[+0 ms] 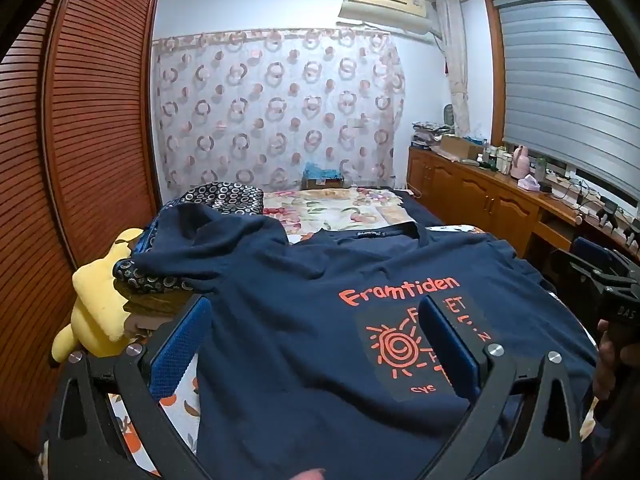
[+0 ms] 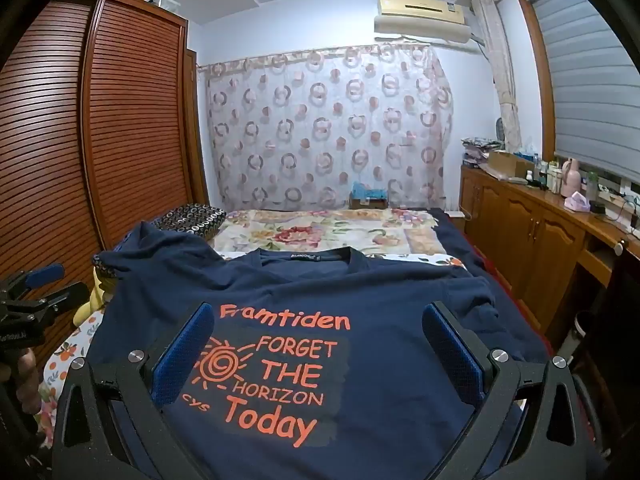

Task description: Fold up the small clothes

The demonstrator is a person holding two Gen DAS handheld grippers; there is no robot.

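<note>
A navy T-shirt (image 1: 304, 320) with an orange print lies front up on the bed, collar at the far end; it also shows in the right wrist view (image 2: 380, 332). Its left sleeve is bunched up over a pillow. My left gripper (image 1: 316, 320) is open and empty, hovering above the shirt's lower left part. My right gripper (image 2: 318, 328) is open and empty, above the shirt's print. The right gripper's body shows at the right edge of the left wrist view (image 1: 600, 280); the left gripper's body shows at the left edge of the right wrist view (image 2: 36, 300).
A yellow plush toy (image 1: 100, 300) and a dark patterned pillow (image 1: 232, 196) lie at the bed's left side by the louvred wardrobe (image 1: 92, 120). A floral blanket (image 2: 320, 232) covers the far bed. Wooden cabinets (image 2: 540, 232) with bottles line the right wall.
</note>
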